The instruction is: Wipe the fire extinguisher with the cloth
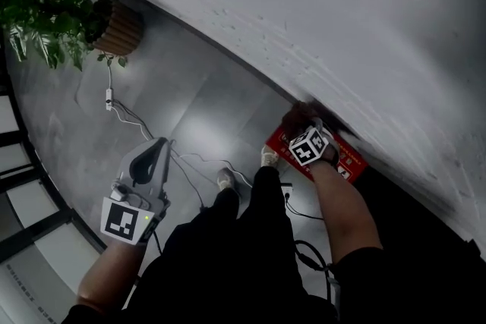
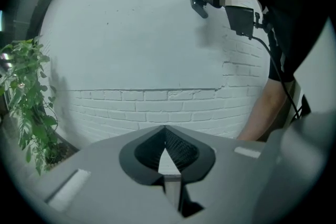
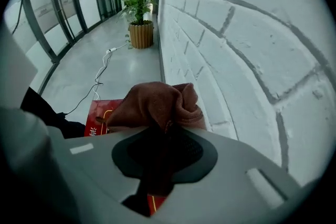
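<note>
At the foot of the white brick wall (image 3: 236, 34), my right claw (image 1: 302, 127) grips the brown cloth (image 3: 157, 105) over the red fire extinguisher box (image 1: 351, 162), while my left claw (image 2: 165, 131) hangs closed, empty.

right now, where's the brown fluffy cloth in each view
Head view: brown fluffy cloth right of centre, at the foot of the white brick wall.
Left gripper view: not in it.
Right gripper view: cloth at centre, clamped in the right gripper.
Shared landmark: green potted plant.
</note>
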Demonstrator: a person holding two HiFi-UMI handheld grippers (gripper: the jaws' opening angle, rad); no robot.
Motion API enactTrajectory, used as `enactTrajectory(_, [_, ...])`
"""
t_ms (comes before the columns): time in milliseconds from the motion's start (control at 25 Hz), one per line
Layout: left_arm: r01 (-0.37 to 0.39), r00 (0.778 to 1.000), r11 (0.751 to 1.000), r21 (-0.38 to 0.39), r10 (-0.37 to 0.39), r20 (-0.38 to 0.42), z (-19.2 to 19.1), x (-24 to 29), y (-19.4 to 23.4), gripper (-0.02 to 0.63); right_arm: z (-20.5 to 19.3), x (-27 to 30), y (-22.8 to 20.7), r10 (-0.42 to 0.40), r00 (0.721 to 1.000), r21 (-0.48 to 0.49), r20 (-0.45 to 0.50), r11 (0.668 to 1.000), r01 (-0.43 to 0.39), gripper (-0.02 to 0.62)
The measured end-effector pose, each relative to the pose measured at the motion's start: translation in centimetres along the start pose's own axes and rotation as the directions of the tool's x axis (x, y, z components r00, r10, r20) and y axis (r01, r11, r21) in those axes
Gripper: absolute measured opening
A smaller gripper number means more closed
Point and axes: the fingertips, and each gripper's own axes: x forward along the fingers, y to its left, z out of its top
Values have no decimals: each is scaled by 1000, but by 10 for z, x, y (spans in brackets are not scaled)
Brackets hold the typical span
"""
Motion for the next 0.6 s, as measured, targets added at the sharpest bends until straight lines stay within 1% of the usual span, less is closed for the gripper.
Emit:
enactTrajectory(120, [16,1000,1000,0,-16,11,1,5,-6,0,-8,-3,-2,-4,1000,-18,-2,1000,4,63])
enactTrajectory(240, [49,999,999,-3,-49,24,6,13,-18,0,-27,-10,-3,-14,1000,14,-13,1000,14,63])
enactTrajectory(360, [89,996,996,2,-89,26,9,19,-31,0,-54,-21,-5,-37,999,46,-22,998,38,63])
enactTrajectory(480, [133,991,991,24,-133,25,7,27,-45,0,-83,-29,-8,-58,998,82,-30,995,60,63])
enactTrajectory(600, [198,980,980,33,-198,11,-4,43,-70,0,-127,-43,-18,-79,994,146,-71,985,89,61])
